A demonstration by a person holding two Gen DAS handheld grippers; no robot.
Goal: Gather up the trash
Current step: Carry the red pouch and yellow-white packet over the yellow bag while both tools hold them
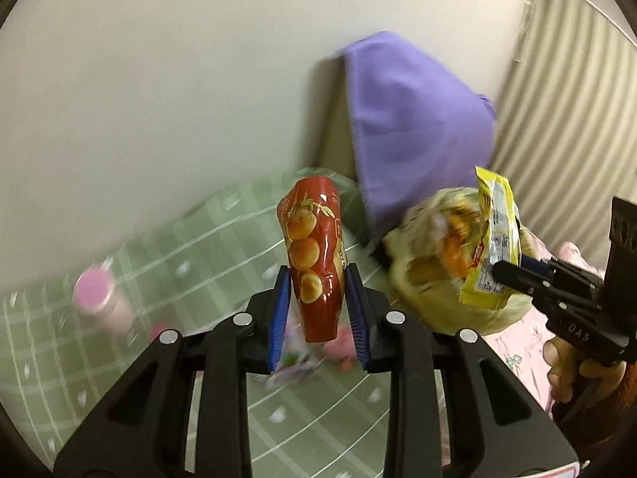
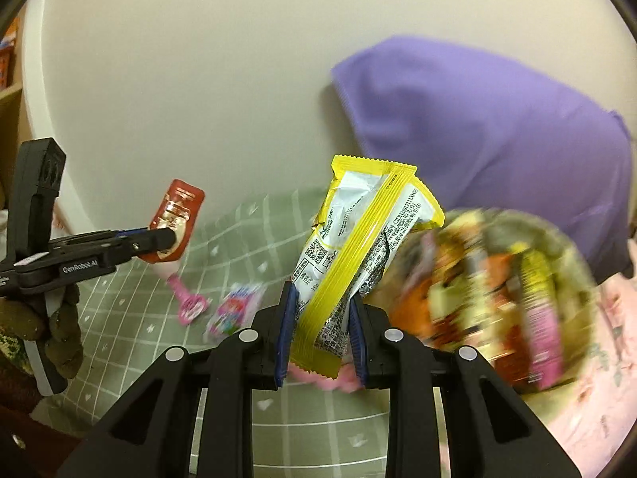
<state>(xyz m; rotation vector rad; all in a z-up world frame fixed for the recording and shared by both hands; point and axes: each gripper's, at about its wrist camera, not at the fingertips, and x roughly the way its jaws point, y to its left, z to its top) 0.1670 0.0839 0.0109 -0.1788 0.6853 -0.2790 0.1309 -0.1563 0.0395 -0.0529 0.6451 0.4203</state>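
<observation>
Left gripper [image 1: 318, 310] clamps a red wrapper [image 1: 312, 255] at frame centre; right gripper [image 2: 323, 330] pinches a yellow wrapper [image 2: 358, 255], with the blurred trash bag [image 2: 493, 298] just to its right.

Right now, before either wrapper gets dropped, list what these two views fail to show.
- Trash bag contents: right wrist view, motion blur; individual wrappers unreadable.
- Pink-capped bottle: left wrist view, blurred; label illegible.
- Small pink-and-white packet on the green checked cloth: right wrist view, blurred; its type is unclear.
- Bottom of the red snack wrapper: left wrist view, left gripper fingers cover its sides.
- Bottom of the yellow wrapper: partly behind right gripper.
</observation>
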